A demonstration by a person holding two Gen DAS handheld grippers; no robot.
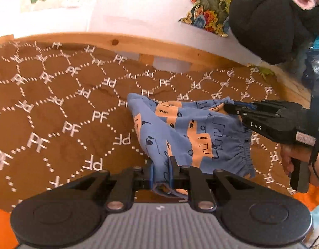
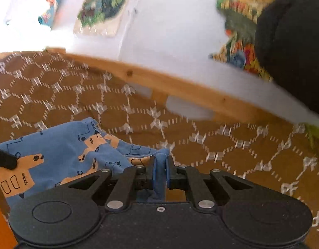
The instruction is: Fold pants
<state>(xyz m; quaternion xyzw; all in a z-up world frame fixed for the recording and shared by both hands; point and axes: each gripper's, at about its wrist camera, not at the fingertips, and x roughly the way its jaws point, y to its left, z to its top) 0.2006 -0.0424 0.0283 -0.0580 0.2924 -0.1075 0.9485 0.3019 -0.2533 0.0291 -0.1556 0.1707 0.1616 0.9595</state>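
The pants (image 1: 186, 132) are small, blue with orange patches and dark line drawings. They hang bunched between the two grippers over a brown blanket (image 1: 55, 108). My left gripper (image 1: 161, 166) is shut on one edge of the pants. My right gripper (image 2: 160, 164) is shut on another edge of the pants (image 2: 61, 145). In the left wrist view the right gripper (image 1: 230, 105) comes in from the right, its tip pinching the cloth near the gathered waistband. The left gripper's tip (image 2: 5, 161) shows at the left edge of the right wrist view.
The brown blanket with a white "PF" hexagon print lies on a bed with a wooden rail (image 1: 159, 49) at the far side. Behind it is a white wall (image 1: 138, 10) with colourful pictures. A black bundle (image 1: 269, 22) sits at the far right. Orange fabric (image 1: 1, 228) shows at the near edge.
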